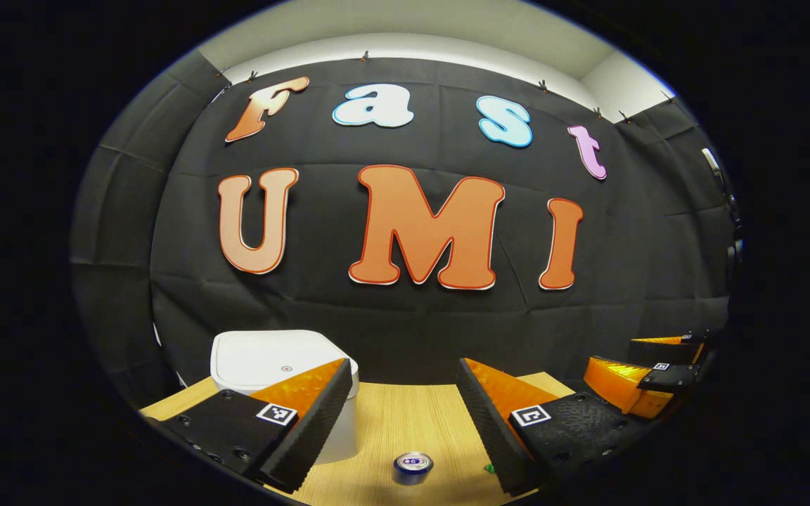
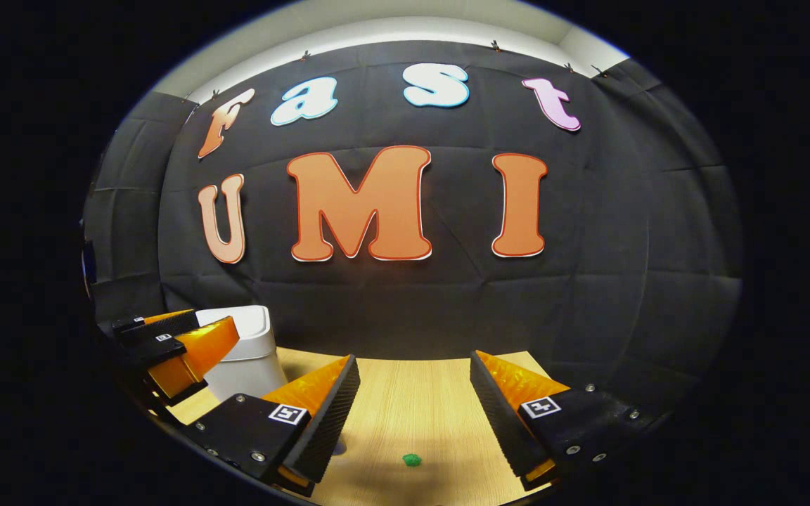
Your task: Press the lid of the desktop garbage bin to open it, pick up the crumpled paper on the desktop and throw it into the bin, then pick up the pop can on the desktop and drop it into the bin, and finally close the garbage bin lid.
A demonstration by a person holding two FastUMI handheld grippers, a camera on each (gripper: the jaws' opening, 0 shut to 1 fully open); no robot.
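Note:
The white desktop bin [image 1: 264,360] stands at the back left of the wooden table [image 1: 405,418] with its lid down. A blue-topped pop can [image 1: 413,465] stands upright in front of my left gripper [image 1: 403,365], which hovers open above the table with nothing between its fingers. A small green crumpled paper [image 1: 489,467] lies just right of the can. In the right gripper view the paper [image 2: 412,460] lies on the table below my open right gripper [image 2: 413,357]. The bin [image 2: 254,348] is at the left there, partly hidden by the left gripper [image 2: 173,344].
The booth's black cloth wall closes off the back of the table [image 2: 419,407]. The right gripper [image 1: 647,376] shows at the far right of the left gripper view, level with the table's right edge. Bare wood lies between the bin and the right side.

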